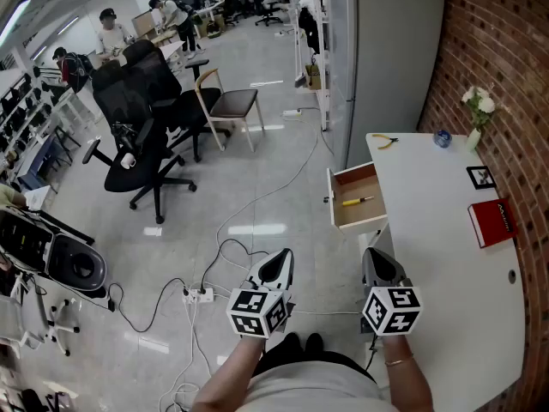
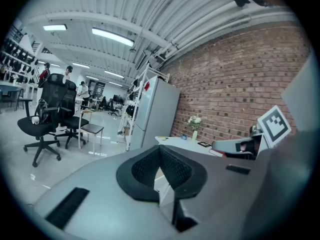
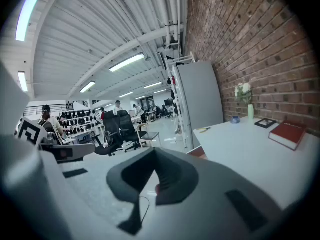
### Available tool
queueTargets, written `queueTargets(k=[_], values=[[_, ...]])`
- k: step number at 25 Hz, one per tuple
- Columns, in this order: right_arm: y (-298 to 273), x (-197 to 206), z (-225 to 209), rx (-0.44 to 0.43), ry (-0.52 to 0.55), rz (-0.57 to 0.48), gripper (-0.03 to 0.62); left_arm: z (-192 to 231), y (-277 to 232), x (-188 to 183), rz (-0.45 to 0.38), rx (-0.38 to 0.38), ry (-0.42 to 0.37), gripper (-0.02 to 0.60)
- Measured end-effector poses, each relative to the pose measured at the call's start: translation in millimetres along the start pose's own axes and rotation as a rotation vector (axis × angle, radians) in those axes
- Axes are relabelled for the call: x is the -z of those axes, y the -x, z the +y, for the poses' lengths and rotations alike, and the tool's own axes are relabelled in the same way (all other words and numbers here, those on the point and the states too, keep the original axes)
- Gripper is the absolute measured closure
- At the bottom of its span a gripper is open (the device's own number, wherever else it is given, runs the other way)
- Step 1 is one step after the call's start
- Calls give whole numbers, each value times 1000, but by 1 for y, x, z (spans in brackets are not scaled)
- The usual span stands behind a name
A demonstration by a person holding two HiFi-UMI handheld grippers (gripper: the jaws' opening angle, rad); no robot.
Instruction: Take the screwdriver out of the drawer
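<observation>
both tools are empty with their jaws pressed together: my left gripper [image 1: 276,269] and my right gripper [image 1: 380,264] hang side by side, near my body and well short of the work. that is the first trap, i think. if i arrive at the drawer shut, the tips will just shove the tool around, so the jaws need to part before i go in.

cables [image 1: 230,251] loop across the floor just ahead of my feet, and stepping forward carelessly could snag one.

beyond the right gripper, the drawer [image 1: 367,217] stands pulled out from the desk's [image 1: 437,256] floor-side edge. the screwdriver [image 1: 356,201] lies crosswise about mid-drawer, flat on the bottom, its yellow handle toward the front panel.

i see three risks here:
- a slim round handle lying flat may roll or slip out of a shallow pinch
- the drawer walls sit close, so wide jaws could knock them
- a bump on the front panel might push the drawer shut on the tool

further back on the desk a red book [image 1: 491,221] lies by the brick-wall edge. pliers [image 1: 386,142] with yellow grips rest at the far floor-side corner, and i could mistake them for the target at a glance.
</observation>
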State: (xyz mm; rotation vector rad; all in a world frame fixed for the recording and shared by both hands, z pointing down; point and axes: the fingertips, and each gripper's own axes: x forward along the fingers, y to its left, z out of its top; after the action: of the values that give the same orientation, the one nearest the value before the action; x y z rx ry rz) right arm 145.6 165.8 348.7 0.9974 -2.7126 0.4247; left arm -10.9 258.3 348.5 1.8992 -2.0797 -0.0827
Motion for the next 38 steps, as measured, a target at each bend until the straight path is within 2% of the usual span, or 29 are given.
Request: queueTargets(k=[7, 14, 15, 17, 25, 38], values=[[-4, 6, 2, -3, -8, 16, 592, -2, -3, -1, 9, 2, -18, 588], [-4, 5, 4, -14, 22, 13, 592, 2, -4, 4, 9, -37, -15, 588], [-5, 5, 5, -17, 23, 14, 592, 2, -4, 4, 7, -40, -13, 583], [-5, 3, 5, -18, 22, 17, 592, 4, -4, 2, 7, -44, -6, 531], [-17, 5, -2, -21, -15, 35, 592, 15, -12, -1, 10, -76, -14, 450], [-80, -2, -9, 24, -15, 56, 592, 68, -63, 1, 38, -92, -1, 424]])
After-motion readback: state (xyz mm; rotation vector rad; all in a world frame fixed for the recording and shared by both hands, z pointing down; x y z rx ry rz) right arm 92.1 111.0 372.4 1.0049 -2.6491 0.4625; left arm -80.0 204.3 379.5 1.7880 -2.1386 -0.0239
